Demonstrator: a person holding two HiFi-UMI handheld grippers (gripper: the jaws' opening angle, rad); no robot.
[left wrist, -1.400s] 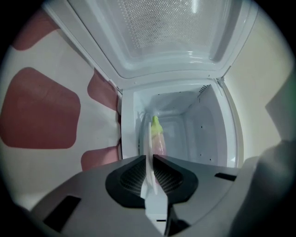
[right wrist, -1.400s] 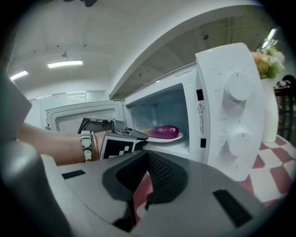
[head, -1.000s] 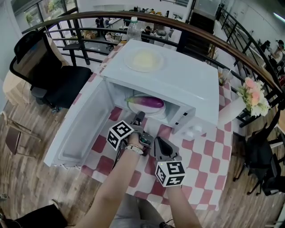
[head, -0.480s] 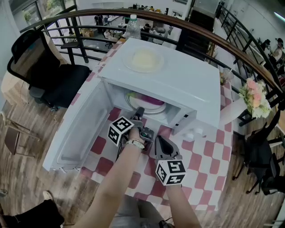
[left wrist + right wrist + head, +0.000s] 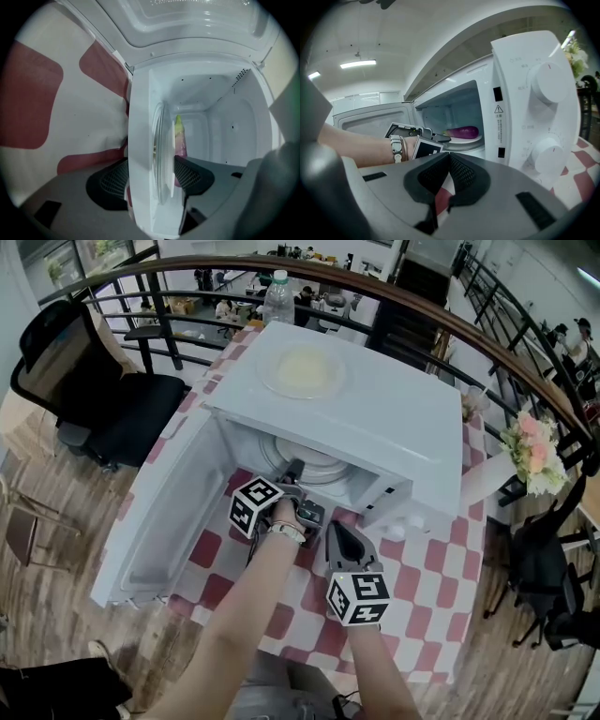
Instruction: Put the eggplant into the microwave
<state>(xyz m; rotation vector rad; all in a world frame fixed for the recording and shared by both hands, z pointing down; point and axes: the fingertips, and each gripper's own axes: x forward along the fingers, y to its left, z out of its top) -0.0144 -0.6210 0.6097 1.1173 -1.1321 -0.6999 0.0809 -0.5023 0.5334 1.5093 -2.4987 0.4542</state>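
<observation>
The eggplant point(image 5: 462, 132) is lying on the glass plate point(image 5: 161, 154) inside the microwave point(image 5: 375, 418), so the left tool point(image 5: 152, 180) is releasing. Its jaws have just been opening and are standing wide astride the plate's near rim, pressing nothing. The right tool point(image 5: 445, 176) is hovering clenched and empty to the right.

A red-and-white checked cloth point(image 5: 427, 587) lies spread above a wooden floor point(image 5: 56, 596). A black office chair point(image 5: 103, 399) stands at the left, near a curved dark railing point(image 5: 450, 320). A clear bottle point(image 5: 278, 298) stands upright by that railing. Pink and cream flowers point(image 5: 530, 451), perhaps in a white vase, sit at the cloth's right edge.
</observation>
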